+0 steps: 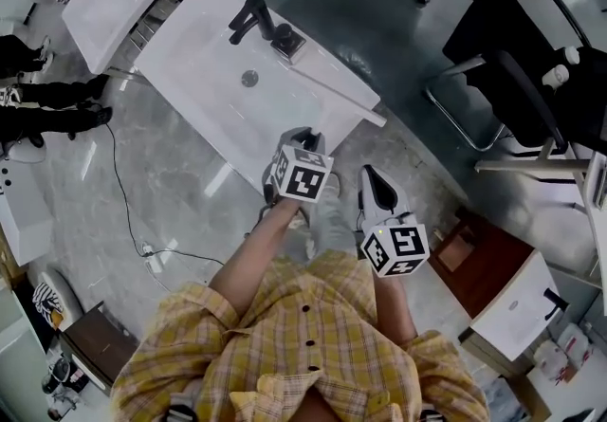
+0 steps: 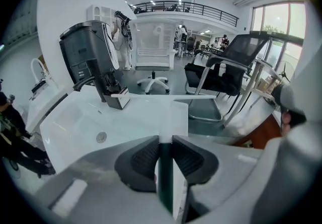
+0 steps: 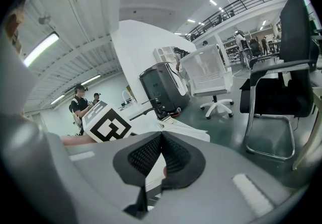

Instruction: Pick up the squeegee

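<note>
Where the left gripper pinches its dark handle, squeegee reaches forward over white basin, blade end near black faucet; right gripper pressed together, holding nothing

1. I see the squeegee as a T shape: a white shaft, a dark green grip section, and a long white blade across the far end.
2. The left gripper clamps the grip; the shaft points to 12 o'clock.
3. The blade runs from 9 to 3 o'clock, level, at the far edge of the sink.
</note>
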Tool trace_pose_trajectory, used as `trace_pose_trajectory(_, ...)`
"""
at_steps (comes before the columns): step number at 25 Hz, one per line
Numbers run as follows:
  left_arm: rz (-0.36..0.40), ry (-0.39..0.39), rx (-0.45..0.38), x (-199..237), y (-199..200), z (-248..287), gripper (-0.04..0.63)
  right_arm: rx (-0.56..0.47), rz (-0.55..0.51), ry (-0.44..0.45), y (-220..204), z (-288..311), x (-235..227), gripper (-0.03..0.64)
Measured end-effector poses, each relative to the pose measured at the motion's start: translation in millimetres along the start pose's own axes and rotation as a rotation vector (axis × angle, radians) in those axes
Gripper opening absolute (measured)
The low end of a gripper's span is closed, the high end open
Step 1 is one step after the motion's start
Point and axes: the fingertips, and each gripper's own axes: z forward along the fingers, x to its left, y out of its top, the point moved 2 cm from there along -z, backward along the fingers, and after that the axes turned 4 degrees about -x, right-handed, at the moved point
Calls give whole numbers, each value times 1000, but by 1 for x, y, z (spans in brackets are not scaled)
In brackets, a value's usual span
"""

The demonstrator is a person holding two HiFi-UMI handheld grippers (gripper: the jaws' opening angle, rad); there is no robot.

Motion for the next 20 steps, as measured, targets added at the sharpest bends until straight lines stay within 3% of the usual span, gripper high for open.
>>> trace_pose_trajectory(20, -59, 17, -342, -4, 22, -134, 87, -95, -107, 5, 36, -47, 62, 2)
